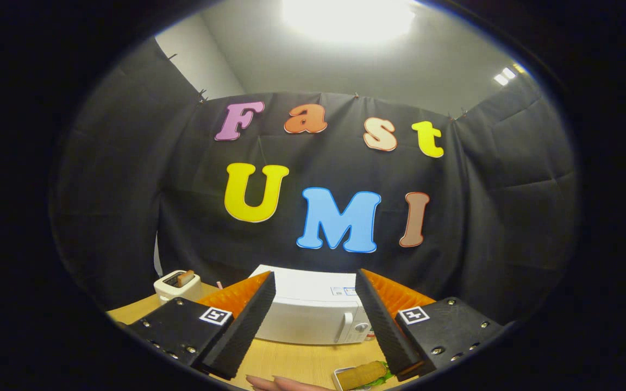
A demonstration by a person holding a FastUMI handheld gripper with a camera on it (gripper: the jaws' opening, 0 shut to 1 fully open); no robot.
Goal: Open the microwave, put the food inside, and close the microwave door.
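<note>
**Inspector:** Black cloth [128,190] was hung as the rear and side walls of the booth, with a pale ceiling and a bright lamp [348,19] seen above. What was recorded on the work surface?

**Technician:** A light wooden table [296,361] was noted below the cloth. A white microwave [313,315] was placed on it, close to the back wall, with its door shut and its handle and knob located toward its right side.

**Inspector:** How was the gripper [313,309] positioned?

**Technician:** Its fingers were held wide apart, with nothing clamped between them. The microwave was seen in the gap between the fingers and beyond them, well clear of both tips. No contact with the door or handle was observed.

**Inspector:** Where was the food found?

**Technician:** The food [363,374] was located on the table in front of the microwave, just inside the base of the right finger. It was seen as a golden-brown piece lying on green leaves in a small tray [337,376], partly cut off from sight. Its exact kind could not be determined.

**Inspector:** Was anything else recorded?

**Technician:** A cream toaster [176,285] with a slice of bread in its slot was noted to the left of the microwave, beyond the left finger. A person's fingertips [280,383] were seen resting low on the table, beside the tray.
</note>
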